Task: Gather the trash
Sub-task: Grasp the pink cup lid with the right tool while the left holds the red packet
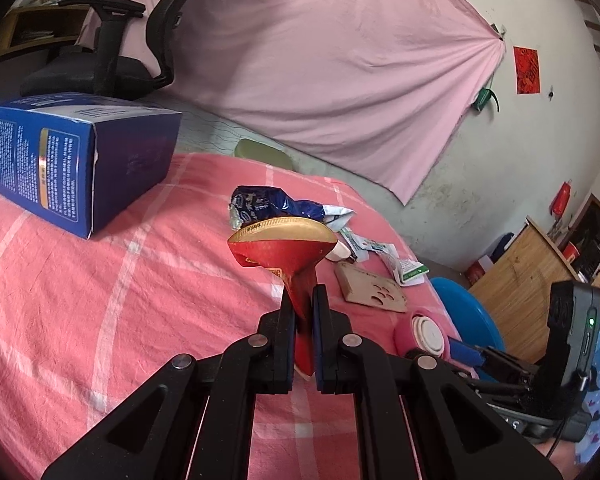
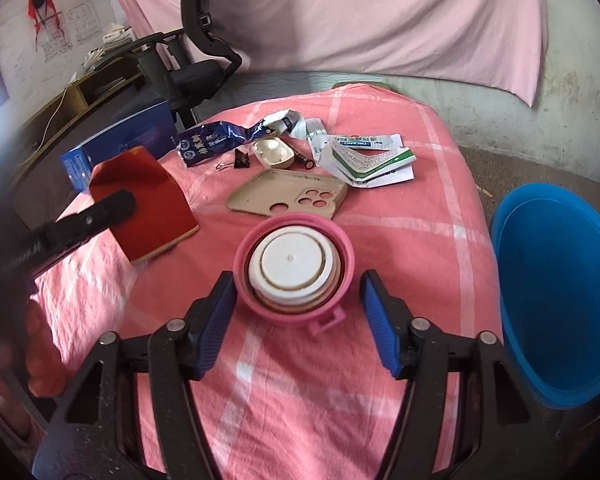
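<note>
On a table draped in a pink checked cloth, the left tool is clenched on a red packet, lifted at ten o'clock from a pink lid. The right tool is spread wide, straddling that lid. A blue bin waits at three o'clock; wrappers lie at twelve.

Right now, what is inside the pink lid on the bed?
Inside the pink lid sits a white round insert, with a darker ring around its centre disc. Anything beneath the insert is covered, so I cannot tell.
</note>
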A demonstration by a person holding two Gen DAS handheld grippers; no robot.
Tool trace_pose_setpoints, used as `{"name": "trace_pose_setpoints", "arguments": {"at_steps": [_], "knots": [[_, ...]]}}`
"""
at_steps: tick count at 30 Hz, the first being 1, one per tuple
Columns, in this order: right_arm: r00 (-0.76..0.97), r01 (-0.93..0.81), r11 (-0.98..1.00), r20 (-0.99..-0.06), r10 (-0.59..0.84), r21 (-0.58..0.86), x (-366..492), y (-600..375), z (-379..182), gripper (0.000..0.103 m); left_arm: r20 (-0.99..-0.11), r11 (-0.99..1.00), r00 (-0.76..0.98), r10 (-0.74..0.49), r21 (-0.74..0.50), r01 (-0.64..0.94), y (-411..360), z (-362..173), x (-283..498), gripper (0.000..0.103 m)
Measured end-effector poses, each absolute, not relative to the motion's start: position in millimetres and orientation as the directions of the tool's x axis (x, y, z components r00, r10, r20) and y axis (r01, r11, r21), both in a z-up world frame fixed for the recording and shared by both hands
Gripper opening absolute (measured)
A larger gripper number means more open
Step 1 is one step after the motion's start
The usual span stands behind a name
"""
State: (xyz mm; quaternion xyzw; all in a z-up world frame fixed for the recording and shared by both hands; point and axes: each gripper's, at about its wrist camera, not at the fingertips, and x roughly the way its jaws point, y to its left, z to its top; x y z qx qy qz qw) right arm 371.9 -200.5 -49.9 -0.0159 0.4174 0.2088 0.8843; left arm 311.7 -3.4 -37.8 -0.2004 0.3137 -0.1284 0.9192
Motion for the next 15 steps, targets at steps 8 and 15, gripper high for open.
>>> {"name": "trace_pose_setpoints", "arguments": {"at_steps": [8,15], "knots": [[0.565,-0.375,0.915,-0.746,0.354,0.150,375,-200,-51,0.075,-0.540,0.888,0.753,-0.376,-0.443,0.126,-6,-41,315,0.005],[0.652,-0.369,0.907,-0.640,0.407,0.202,354,-222,-35,0.075,-0.480,0.908,0.800,-0.360,-0.376,0.183,-18,-25,297,0.004]]}}
